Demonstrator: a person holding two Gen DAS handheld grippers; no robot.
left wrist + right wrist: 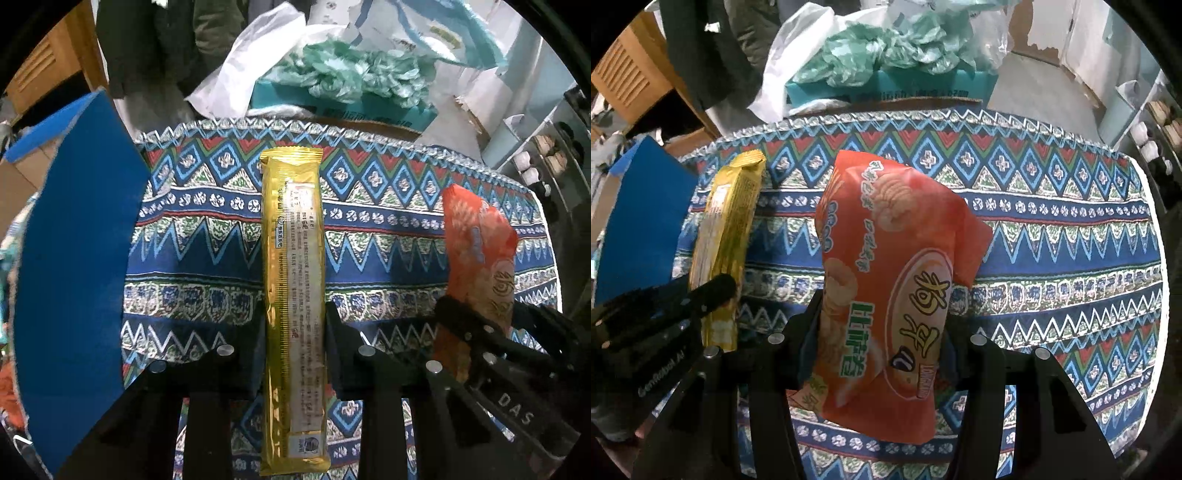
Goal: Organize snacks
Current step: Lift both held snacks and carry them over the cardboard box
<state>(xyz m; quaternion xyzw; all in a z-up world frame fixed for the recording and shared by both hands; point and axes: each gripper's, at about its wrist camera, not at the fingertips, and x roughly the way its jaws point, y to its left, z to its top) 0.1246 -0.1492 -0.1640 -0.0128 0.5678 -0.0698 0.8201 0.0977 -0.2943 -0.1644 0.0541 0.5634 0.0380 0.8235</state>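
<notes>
The bench (1071, 236), under a patterned cloth, carries nothing loose in view; both snacks hang above it. The blue bin (74, 277) stands at its left edge, just beside the left gripper (295, 325) and nearer to it than to the right gripper (882, 314). The orange bag (886, 288) is clamped in the right gripper, its long axis pointing to the far edge. The gold bar (291, 277), parallel to it, is pinched in the left gripper. Only the bar lies between bag and bin.
</notes>
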